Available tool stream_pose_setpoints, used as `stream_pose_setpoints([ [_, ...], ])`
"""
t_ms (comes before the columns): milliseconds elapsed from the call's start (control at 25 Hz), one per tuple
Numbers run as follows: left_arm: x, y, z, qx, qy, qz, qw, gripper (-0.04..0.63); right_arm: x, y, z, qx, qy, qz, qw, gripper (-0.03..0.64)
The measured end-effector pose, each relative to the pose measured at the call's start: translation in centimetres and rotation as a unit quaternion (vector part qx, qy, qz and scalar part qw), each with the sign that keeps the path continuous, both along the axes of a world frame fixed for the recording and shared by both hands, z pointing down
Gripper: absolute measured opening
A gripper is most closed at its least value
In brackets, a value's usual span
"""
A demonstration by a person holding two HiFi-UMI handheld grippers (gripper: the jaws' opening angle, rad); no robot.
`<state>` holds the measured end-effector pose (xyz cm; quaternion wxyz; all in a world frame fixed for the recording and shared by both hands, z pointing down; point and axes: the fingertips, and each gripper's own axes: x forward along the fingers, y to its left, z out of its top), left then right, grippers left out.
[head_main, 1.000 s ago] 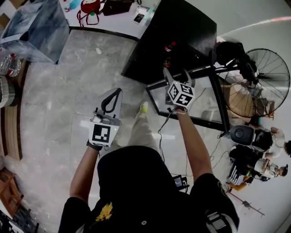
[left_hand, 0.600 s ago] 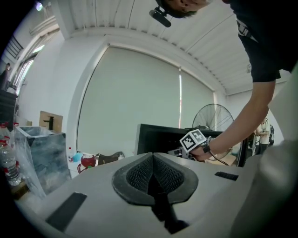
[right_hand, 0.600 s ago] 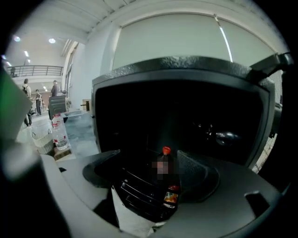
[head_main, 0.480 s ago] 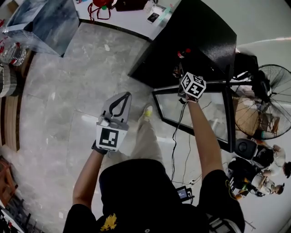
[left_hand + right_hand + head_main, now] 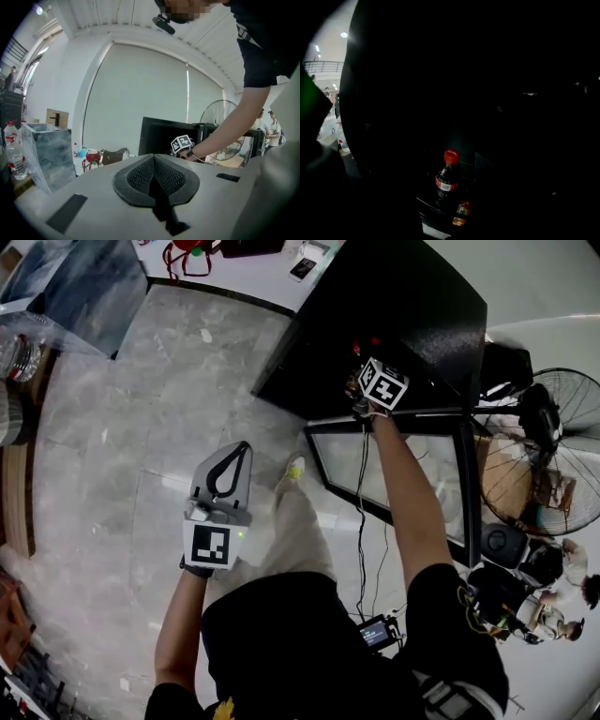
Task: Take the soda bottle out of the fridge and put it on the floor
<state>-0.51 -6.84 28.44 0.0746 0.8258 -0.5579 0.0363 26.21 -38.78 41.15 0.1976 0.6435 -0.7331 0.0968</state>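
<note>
The right gripper (image 5: 375,381) has moved since half a second ago. It was at the top edge of the open glass door (image 5: 412,470). Now it has pushed up past that edge into the dark mouth of the black fridge (image 5: 403,306), which stands at the right end of the white bench (image 5: 267,273). Only its marker cube shows from the head view. Its own view is almost wholly dark and does not show the jaws, so I cannot tell how far apart they are or whether they hold anything.

The soda bottle (image 5: 446,176) stands upright on a fridge shelf ahead of that gripper. It has a red cap and a dark drink inside. An orange-labelled item (image 5: 461,213) sits just below it.

The left gripper (image 5: 242,448) has barely shifted, drifting slightly left over the grey floor (image 5: 112,456), well apart from the fridge. Its jaws are pressed together at the tips with nothing between them.
</note>
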Motion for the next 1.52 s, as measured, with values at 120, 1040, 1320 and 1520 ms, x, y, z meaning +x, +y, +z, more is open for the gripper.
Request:
stream_pose_setpoints([
  [120,0.9,-0.1,0.8,-0.006,0.003,-0.001,1.0000,0.018,0.3,-1.0,1.2,-0.003,0.031,-0.010,0.999,0.300],
  [1040,0.4,2.7,2.4,-0.051,0.014,0.001,0.9986,0.018,-0.2,-1.6,2.3,-0.023,0.025,0.003,0.999,0.137],
  [1320,-1.1,4.1,-0.1,-0.041,0.000,0.028,0.9988,0.018,-3.3,5.6,-1.1,-0.012,0.016,-0.043,0.999,0.133],
  [1520,-3.6,6.3,-3.6,-0.025,-0.006,0.049,0.9984,0.018,-6.7,15.3,-7.5,0.008,0.005,-0.067,0.998,0.133],
])
